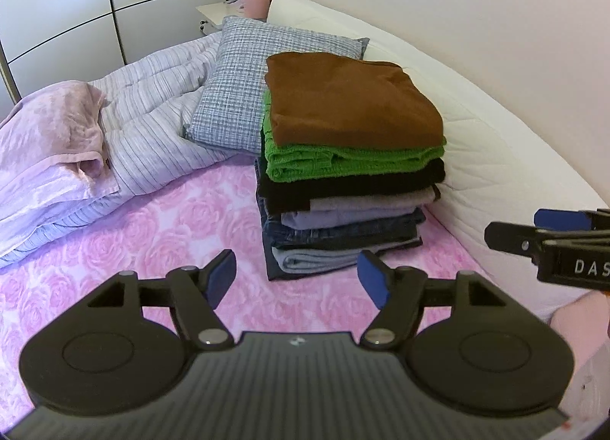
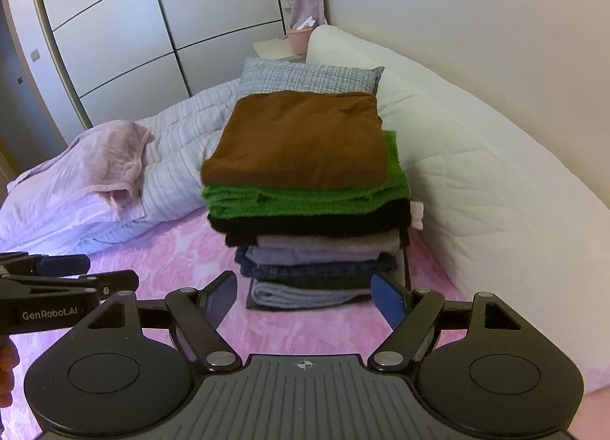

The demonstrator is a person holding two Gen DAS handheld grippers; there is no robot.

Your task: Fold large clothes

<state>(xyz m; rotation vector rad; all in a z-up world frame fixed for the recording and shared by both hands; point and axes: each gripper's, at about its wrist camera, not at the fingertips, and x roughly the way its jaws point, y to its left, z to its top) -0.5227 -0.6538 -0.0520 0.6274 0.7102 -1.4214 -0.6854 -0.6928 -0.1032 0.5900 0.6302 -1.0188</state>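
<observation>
Both claws hang over the bed with nothing in them. The left gripper (image 1: 296,278) has its blue-padded jaws spread wide, only the pink rose-patterned bedsheet (image 1: 152,241) showing between them, and the right gripper (image 2: 305,297) is just as widely parted and equally empty, its jaws framing the foot of the clothes pile without touching it. Each tool also pokes into the edge of the other's view, so they are side by side and near each other. Just ahead of them stands the stack of folded clothes (image 2: 309,219), sitting on the sheet close against the white quilted bed surround (image 2: 476,173): a brown garment (image 1: 350,100) on top, a green knit (image 1: 343,163) under it, then a black layer, grey and lilac pieces, dark denim and a pale grey fold at the bottom. Behind the stack leans a blue-grey checked pillow (image 1: 244,81). To the left a striped lilac duvet (image 1: 152,112) is bunched up, with a crumpled pink blanket (image 1: 53,116) lying on it. Farther back are white wardrobe doors (image 2: 126,32) and a pink bin (image 2: 298,37) on a small white bedside cabinet.
</observation>
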